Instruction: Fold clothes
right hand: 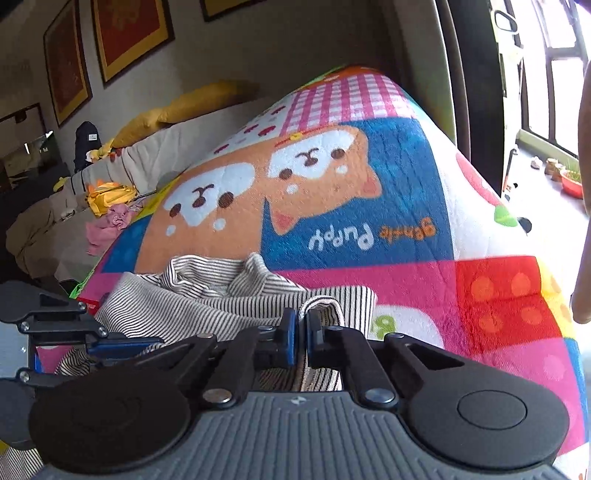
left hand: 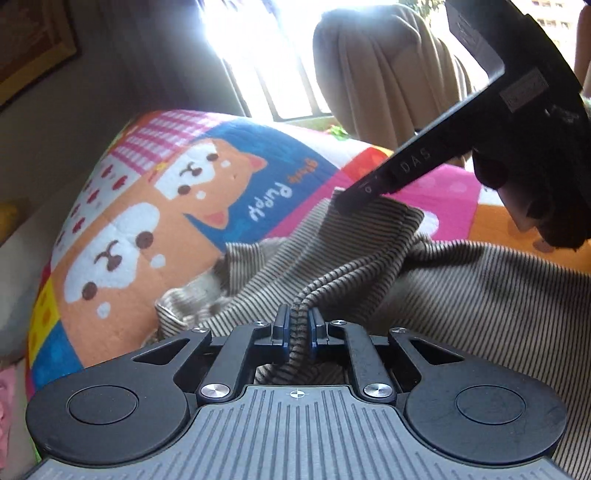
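- Two grippers both clamp the one striped garment [left hand: 461,295], which lies on a bright cartoon-puppy blanket [left hand: 129,229].
- Left gripper [left hand: 298,325]: jaws pinched tight on a bunched fold of the cloth, which runs up from between the blue pads [left hand: 282,325].
- Right gripper [right hand: 300,328]: jaws nearly together on a thin edge of the garment [right hand: 207,295].
- In the left view the right gripper [left hand: 347,201] comes in from the upper right, its tip touching a raised corner of the cloth.
- In the right view the left gripper [right hand: 122,345] sits at the left edge, on the cloth.
- Yellow cushions [right hand: 184,107] and framed pictures [right hand: 129,33] lie beyond the blanket.
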`<state>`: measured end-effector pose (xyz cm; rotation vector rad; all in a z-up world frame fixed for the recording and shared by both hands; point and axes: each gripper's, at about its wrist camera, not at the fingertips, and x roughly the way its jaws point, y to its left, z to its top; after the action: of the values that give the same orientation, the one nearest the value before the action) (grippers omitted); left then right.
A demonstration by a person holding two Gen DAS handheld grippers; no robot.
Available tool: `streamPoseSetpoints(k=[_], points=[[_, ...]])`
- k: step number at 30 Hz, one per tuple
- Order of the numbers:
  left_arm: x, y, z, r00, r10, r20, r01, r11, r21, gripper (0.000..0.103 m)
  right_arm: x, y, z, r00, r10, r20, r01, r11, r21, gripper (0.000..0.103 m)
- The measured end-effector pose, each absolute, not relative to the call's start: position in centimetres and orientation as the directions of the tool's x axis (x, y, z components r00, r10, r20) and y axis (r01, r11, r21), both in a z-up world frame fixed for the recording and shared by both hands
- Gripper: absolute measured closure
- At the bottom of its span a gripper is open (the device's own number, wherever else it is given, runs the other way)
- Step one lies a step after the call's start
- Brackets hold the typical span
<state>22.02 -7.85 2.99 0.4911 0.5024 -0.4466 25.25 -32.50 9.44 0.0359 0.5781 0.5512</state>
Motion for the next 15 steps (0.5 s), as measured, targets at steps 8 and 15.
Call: streamPoseSetpoints(k=[8, 15], points=[[22.7, -8.6, 1.3, 0.742, -0.263, -0.617, 0.534, 0.788, 0.306, 0.069, 26.7, -31.2, 7.7, 0.754, 0.354, -0.554, -0.445, 0.895, -0.034, 0.097], [23.5, -1.6, 2.5, 0.689, -0.268, -0.674, 0.441, 0.892, 0.096, 0.018, 28.3, -35.5, 7.2, 0.665, 0.455, -0.592, -0.395, 0.887, 0.238, 0.067]])
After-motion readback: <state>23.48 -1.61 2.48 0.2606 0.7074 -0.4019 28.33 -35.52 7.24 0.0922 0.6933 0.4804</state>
